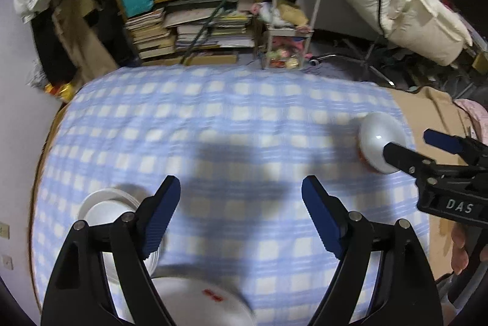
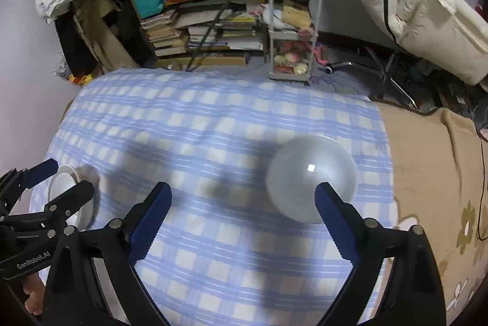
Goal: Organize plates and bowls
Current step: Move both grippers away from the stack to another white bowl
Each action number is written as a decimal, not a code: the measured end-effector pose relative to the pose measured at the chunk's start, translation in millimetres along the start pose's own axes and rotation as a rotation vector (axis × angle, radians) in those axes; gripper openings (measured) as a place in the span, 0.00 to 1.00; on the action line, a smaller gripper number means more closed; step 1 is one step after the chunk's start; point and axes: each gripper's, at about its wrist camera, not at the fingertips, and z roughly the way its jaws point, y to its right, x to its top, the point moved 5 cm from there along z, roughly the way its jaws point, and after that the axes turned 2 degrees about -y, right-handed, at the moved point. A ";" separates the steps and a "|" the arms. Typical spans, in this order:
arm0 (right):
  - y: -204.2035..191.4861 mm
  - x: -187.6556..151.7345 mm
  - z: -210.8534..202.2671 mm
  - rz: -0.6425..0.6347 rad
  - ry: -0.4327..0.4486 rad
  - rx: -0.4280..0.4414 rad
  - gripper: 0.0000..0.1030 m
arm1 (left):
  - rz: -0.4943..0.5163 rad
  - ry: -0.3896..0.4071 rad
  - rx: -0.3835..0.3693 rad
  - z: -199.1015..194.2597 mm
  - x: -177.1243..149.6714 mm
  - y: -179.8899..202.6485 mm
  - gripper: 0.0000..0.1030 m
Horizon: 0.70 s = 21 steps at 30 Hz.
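Note:
A blue-and-white checked cloth (image 1: 238,118) covers the surface. In the left wrist view my left gripper (image 1: 241,185) is open over bare cloth, nothing between its fingers. A stack of white bowls (image 1: 103,204) sits partly behind its left finger, and a white plate (image 1: 201,301) with a red mark lies at the bottom edge. A rounded white bowl (image 1: 378,140), seemingly upside down, rests at the right. In the right wrist view my right gripper (image 2: 244,188) is open and empty, that bowl (image 2: 308,173) just beyond its right finger. The left gripper (image 2: 70,177) shows by the stacked bowls (image 2: 87,213).
Beyond the far edge stand a cluttered shelf with stacked books (image 2: 198,30), a small white cart (image 2: 292,30) and a cream padded chair (image 2: 427,5). A beige flowered blanket (image 2: 433,179) lies along the right side. A hand (image 1: 460,249) holds the right gripper.

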 end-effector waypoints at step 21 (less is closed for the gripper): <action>128.8 -22.3 58.2 0.220 -0.063 -0.060 0.74 | 0.147 -0.065 -0.095 91.1 38.8 133.9 0.79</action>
